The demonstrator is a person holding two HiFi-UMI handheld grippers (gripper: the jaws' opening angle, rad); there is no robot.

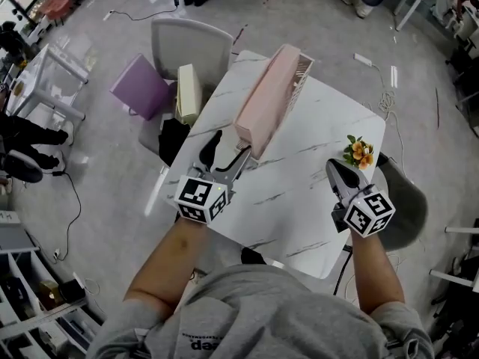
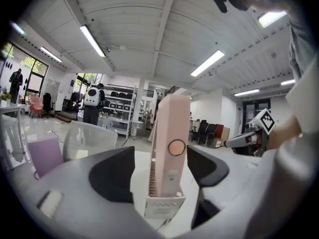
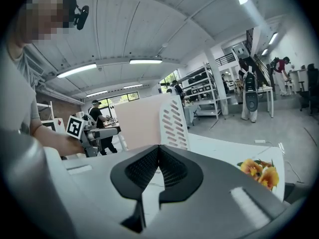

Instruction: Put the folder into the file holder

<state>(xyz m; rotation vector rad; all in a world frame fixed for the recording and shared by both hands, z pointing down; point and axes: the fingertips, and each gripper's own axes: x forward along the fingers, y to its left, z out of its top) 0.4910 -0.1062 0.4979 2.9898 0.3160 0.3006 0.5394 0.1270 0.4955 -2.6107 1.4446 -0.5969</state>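
1. The pink folder [image 1: 262, 103] stands upright in the white file holder [image 1: 302, 72] on the marble table [image 1: 322, 200].
2. The left gripper [image 1: 230, 146] has its jaws wide apart just short of it (gripping nothing).
3. The right gripper [image 1: 338, 172] has its jaws together, empty.

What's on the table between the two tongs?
Nothing: in the head view, only bare white table lies between the left tongs and the right tongs.

Only the letters "ep" read, upside down, on the grey shirt [image 1: 262, 313].
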